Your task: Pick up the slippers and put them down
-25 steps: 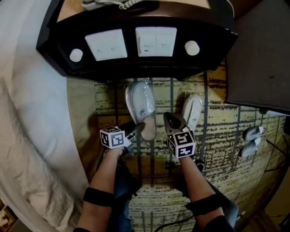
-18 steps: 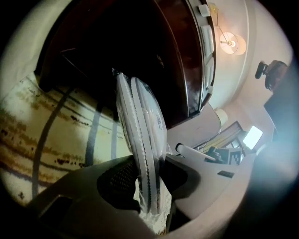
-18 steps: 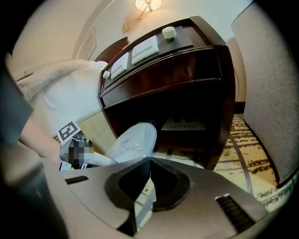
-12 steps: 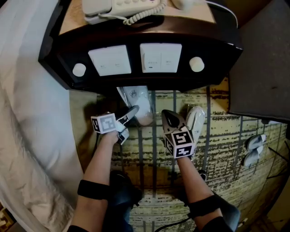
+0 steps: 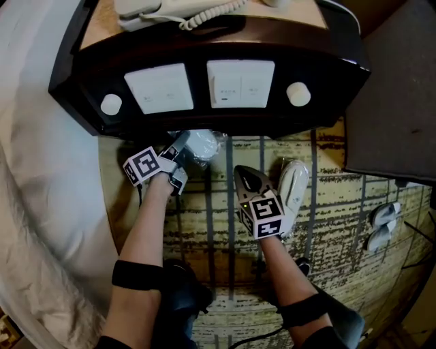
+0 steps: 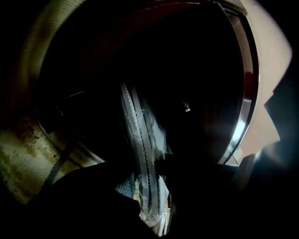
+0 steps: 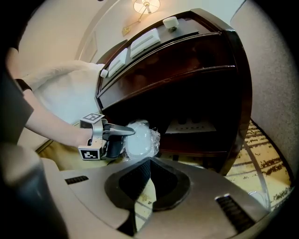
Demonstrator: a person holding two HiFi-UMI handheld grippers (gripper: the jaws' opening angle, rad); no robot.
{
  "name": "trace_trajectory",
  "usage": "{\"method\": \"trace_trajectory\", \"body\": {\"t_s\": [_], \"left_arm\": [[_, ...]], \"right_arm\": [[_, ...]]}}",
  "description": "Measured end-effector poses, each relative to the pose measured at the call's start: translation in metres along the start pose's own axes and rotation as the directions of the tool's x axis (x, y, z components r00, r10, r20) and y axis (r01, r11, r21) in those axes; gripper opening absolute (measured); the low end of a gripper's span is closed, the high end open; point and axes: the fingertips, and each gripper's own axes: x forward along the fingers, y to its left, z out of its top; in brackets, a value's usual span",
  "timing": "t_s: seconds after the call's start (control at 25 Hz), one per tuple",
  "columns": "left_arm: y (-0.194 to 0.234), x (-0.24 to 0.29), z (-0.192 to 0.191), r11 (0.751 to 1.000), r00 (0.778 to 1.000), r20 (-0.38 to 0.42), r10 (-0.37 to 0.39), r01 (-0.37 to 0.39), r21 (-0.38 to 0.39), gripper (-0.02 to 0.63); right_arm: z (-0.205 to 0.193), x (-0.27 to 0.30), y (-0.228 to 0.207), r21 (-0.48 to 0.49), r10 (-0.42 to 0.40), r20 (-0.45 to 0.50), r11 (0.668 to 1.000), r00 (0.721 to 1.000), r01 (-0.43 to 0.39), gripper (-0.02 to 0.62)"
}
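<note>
— While the left tool (image 5: 180, 146) sits just under the dark nightstand (image 5: 204, 112) in the upper middle of the head view, what does it have?

— It is clamped on a white slipper in clear plastic wrap (image 5: 201, 144). The left gripper view is very dark, but the crinkled wrap and the ridged sole (image 6: 142, 154) run up between its jaws, which pinch one end of it.

— Where does that slipper sit?

— It is off the carpet (image 5: 211, 225), at the shadowed gap beneath the nightstand. In the right gripper view it shows left of centre (image 7: 140, 139), with the left tool (image 7: 127, 139) gripping it from the left, in front of the dark lower opening.

— And the right tool (image 5: 244, 176)?

— It is clenched on nothing. Its own view shows the two black pads (image 7: 135, 179) meeting, with only carpet past the tips.

— Is the other slipper near it?

— Yes, the second slipper (image 5: 293, 184) lies flat on the patterned carpet just to the right of the right tool, in the centre right of the head view. Whether they touch, I cannot tell.

— Anything else around?

— White bedding (image 5: 41, 204) fills the left side. Two pale switch panels (image 5: 159, 87) sit on the nightstand's front, and a telephone (image 5: 170, 8) rests on top at the upper edge.
</note>
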Motion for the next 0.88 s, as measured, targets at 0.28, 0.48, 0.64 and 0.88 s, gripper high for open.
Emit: {"method": "trace_trajectory", "body": {"t_s": [0.28, 0.48, 0.64, 0.88], "left_arm": [[0.008, 0.0, 0.011, 0.999, 0.992, 0.121, 0.038, -0.034, -0.036, 0.129], [0.01, 0.003, 0.022, 0.997, 0.984, 0.169, 0.059, -0.05, -0.057, 0.131], [0.014, 0.002, 0.032, 0.991, 0.966, 0.222, 0.13, -0.131, -0.008, 0.168], [0.027, -0.02, 0.042, 0.957, 0.898, 0.354, 0.262, -0.288, 0.023, 0.28]], "right_arm": [[0.001, 0.003, -0.002, -0.004, 0.006, 0.008, 1.0, 1.0, -0.006, 0.002], [-0.002, 0.002, -0.002, 0.004, 0.004, 0.007, 1.0, 1.0, -0.005, 0.002], [-0.003, 0.003, -0.003, 0.003, 0.007, 0.011, 1.0, 1.0, -0.007, 0.002], [-0.004, 0.003, -0.001, 0.009, 0.013, 0.015, 1.0, 1.0, -0.013, 0.002]]}}
